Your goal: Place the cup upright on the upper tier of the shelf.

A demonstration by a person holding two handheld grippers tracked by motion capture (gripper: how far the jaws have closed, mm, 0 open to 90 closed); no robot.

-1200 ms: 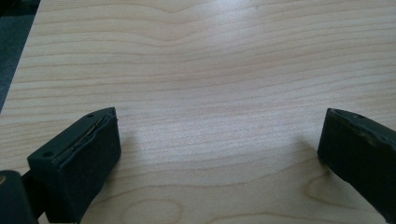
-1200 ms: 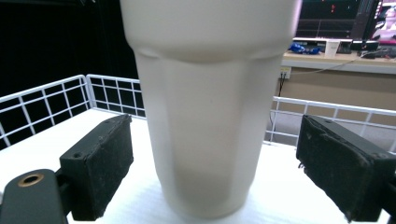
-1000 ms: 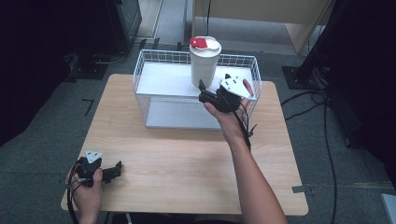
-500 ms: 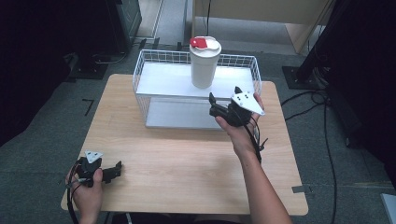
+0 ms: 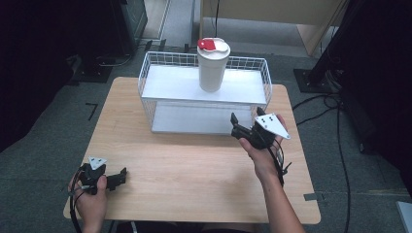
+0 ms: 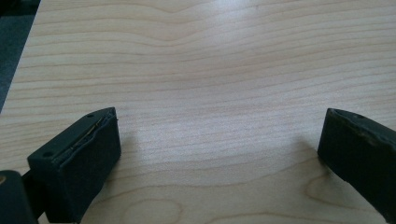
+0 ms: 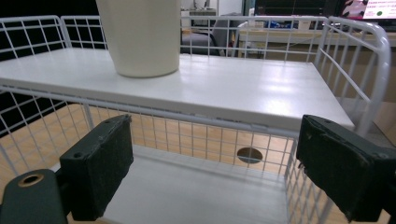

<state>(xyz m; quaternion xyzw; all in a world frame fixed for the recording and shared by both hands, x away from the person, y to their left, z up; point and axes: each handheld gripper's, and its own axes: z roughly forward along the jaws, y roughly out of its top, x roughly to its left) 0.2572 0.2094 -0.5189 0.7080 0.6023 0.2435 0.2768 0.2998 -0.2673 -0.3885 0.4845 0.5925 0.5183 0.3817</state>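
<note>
Cup (image 5: 213,65): upright on the rack's (image 5: 204,87) upper shelf, nothing touching it.
Right hand-held gripper (image 5: 243,130): I hold it released, empty, facing the rack.
Left hand-held gripper (image 5: 114,178): released, empty, parked low over the table (image 5: 194,165).

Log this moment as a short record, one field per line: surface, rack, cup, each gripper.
surface: light wooden table
rack: white wire rack at the table's far side, two white shelves
cup: white cup with red-tabbed lid, upright on the top shelf
left gripper: open, empty, low over the near left corner
right gripper: open, empty, at the rack's front right, fingers facing it
</note>
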